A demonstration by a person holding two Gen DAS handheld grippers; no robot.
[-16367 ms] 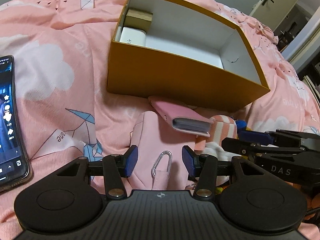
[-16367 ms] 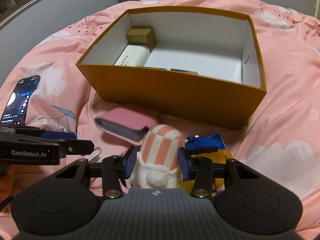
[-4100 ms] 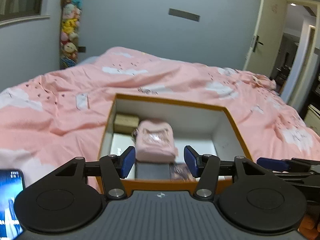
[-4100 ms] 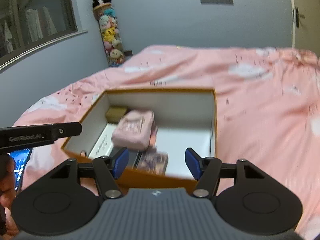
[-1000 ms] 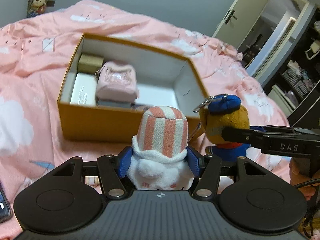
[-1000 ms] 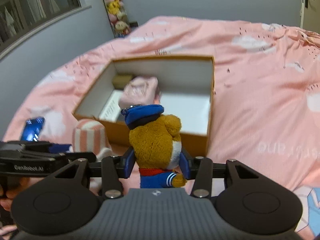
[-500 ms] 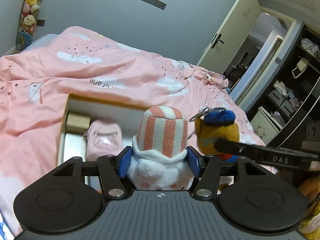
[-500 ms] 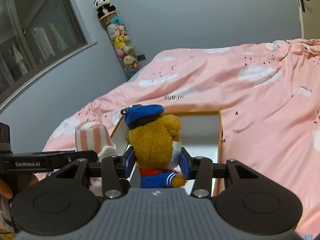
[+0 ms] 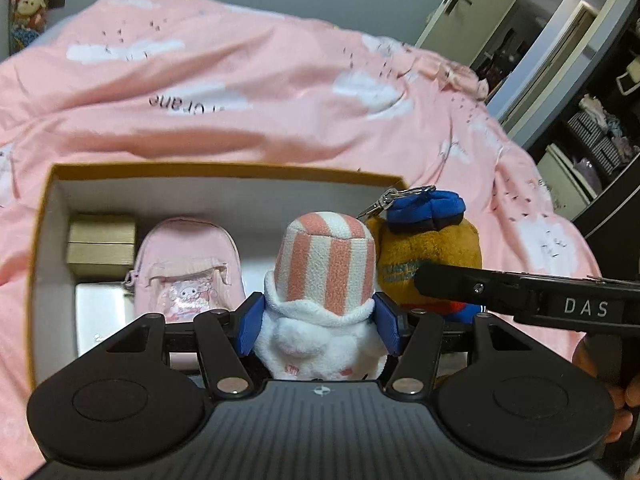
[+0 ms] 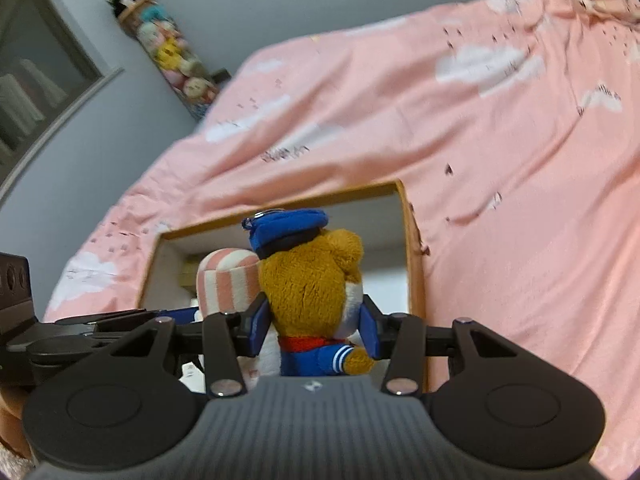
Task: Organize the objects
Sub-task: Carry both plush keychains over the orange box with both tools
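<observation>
An open box (image 9: 224,170) with orange cardboard walls and a white lining lies on a pink quilt (image 9: 240,92), filling the lower left and centre of the left wrist view. Inside it, at the far left corner, sits a small tan carton (image 9: 102,245). Below that lies a flat white case (image 9: 98,312). Just right of the carton rests a soft pink pouch (image 9: 188,268) shaped like a tiny backpack, with a clear front pocket showing a cartoon print.

The left gripper (image 9: 319,326) clamps a plush toy (image 9: 326,276) at the lower centre of that view, its blue pads pressed into the fluffy white collar. The toy has a rounded, fleecy top in salmon and white stripes.

The right gripper (image 10: 314,330) squeezes a bear (image 10: 310,280) at the centre of the right wrist view, pads against its body. The bear has shaggy golden-brown fur, a blue felt cap with a metal clasp, a red neckband and a blue sailor sleeve with white stripes. Both toys are in front of the box's open top; how far above it I cannot tell.

The quilt is smooth cotton, creased, printed with white clouds. In the upper left of the right wrist view a column of stuffed animals (image 10: 168,48) hangs against a grey wall.
</observation>
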